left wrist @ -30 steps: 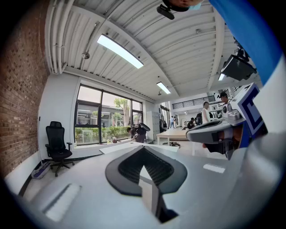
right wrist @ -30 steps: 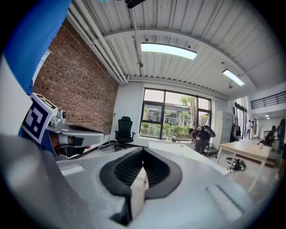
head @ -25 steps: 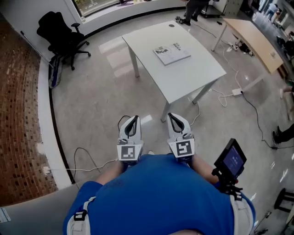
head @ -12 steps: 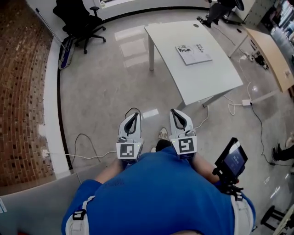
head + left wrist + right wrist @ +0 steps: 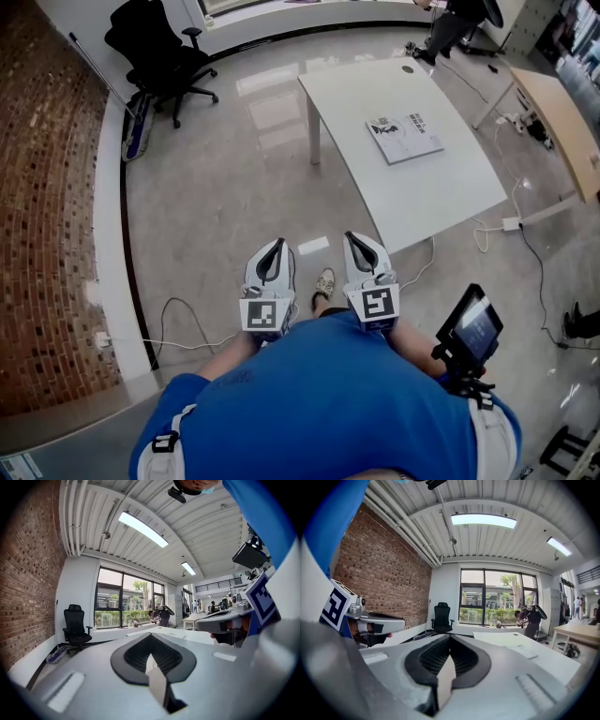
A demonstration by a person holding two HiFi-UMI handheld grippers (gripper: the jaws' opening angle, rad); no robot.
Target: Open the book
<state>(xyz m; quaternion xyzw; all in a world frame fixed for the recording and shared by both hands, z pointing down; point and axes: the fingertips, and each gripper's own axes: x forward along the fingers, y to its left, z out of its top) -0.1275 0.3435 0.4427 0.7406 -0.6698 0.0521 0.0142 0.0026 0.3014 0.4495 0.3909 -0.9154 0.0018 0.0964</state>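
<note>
The book [image 5: 404, 137] lies closed on a white table [image 5: 375, 187] some way ahead of me, its pale cover up. Both grippers are held close to my body above the floor, well short of the table. My left gripper [image 5: 277, 246] and right gripper [image 5: 352, 239] point forward side by side, both shut with nothing in them. In the right gripper view the table [image 5: 543, 663] and the book [image 5: 524, 652] show ahead on the right, beyond the shut right gripper [image 5: 449, 657]. The left gripper view shows the left gripper [image 5: 150, 657] shut and the table [image 5: 154, 632] far off.
A black office chair [image 5: 159, 56] stands at the far left by a brick wall [image 5: 47, 187]. Cables [image 5: 178, 319] and a power strip [image 5: 511, 223] lie on the floor. A wooden table [image 5: 562, 122] is at the right, and a person [image 5: 459, 19] stands beyond the white table.
The table and book have drawn nearer and shifted right in the head view as I walk forward. Both grippers stay shut in front of my body.
</note>
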